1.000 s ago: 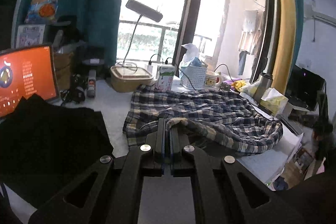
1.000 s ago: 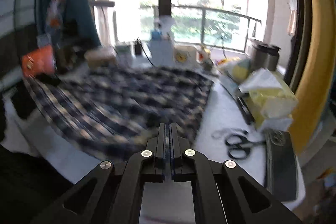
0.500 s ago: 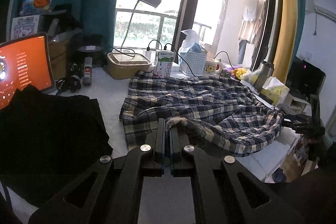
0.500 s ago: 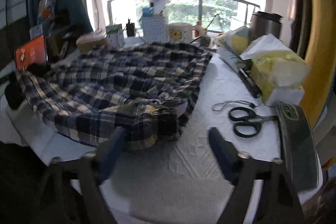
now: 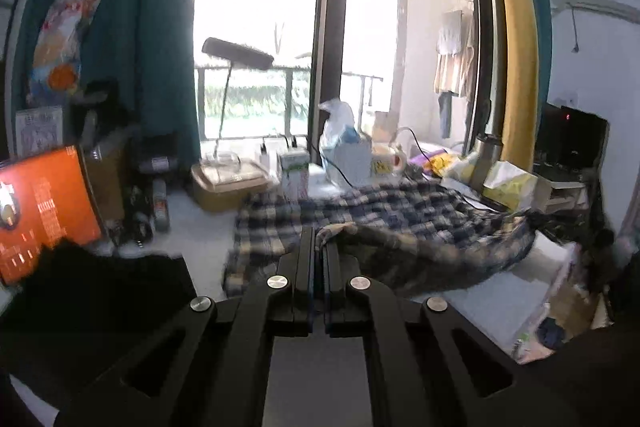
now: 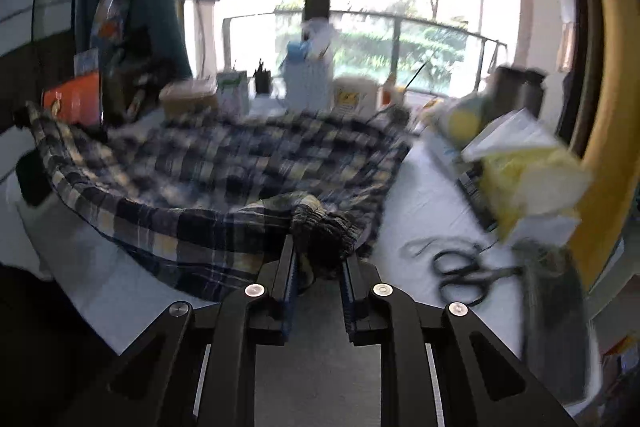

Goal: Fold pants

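Observation:
The plaid pants [image 5: 384,215] lie spread on the white table [image 5: 200,231], blue, cream and black check. My left gripper [image 5: 320,247] is shut on a corner of the waistband and holds it lifted off the table. In the right wrist view the pants [image 6: 240,163] cover the table's middle. My right gripper [image 6: 320,255] has its jaws partly closed around a bunched piece of the pants' waistband [image 6: 324,227], which fills the gap between the fingers. The pants edge sags between the two grippers.
Black scissors [image 6: 464,275] and a yellow tissue pack [image 6: 524,179] lie right of the pants. A dark case [image 6: 556,311] sits at the right edge. A black cloth [image 5: 92,291] and an orange screen [image 5: 44,211] are at the left. Boxes, a cup and a lamp [image 5: 236,55] line the back.
My right gripper opened wide, moved onto the bunched waistband and closed around it. My left gripper stayed shut on its corner and lifted slightly.

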